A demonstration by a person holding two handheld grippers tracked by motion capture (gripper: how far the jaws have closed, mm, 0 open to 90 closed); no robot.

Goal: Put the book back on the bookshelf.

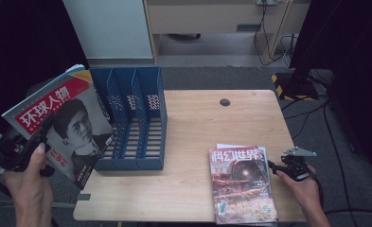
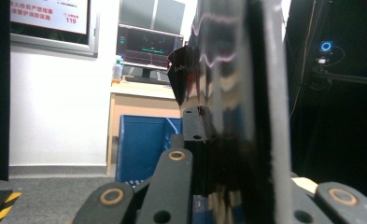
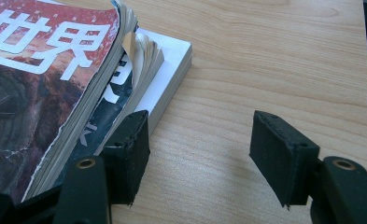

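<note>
The left gripper [image 1: 30,142] has its fingers pinched on a magazine [image 1: 63,123] with a red banner and a portrait on the cover, held up off the table [image 1: 198,118] at its left edge. In the left gripper view the magazine [image 2: 232,116] rises straight up from between the fingers as a glossy sheet seen nearly edge-on. The blue file rack [image 1: 131,118] lies just beyond and to the right of those fingers, its slots open at the top and running away from the person. The magazine's long side stands tilted, so it probably has to be squared to a slot before it goes down. The left hand is clearly the nearer one to the rack.

The right gripper [image 1: 280,166] rests low at the right edge of a stack of magazines [image 1: 243,184], fingers [image 3: 127,156] spread and holding nothing; one finger sits against the stack's edge, the other over bare wood.
</note>
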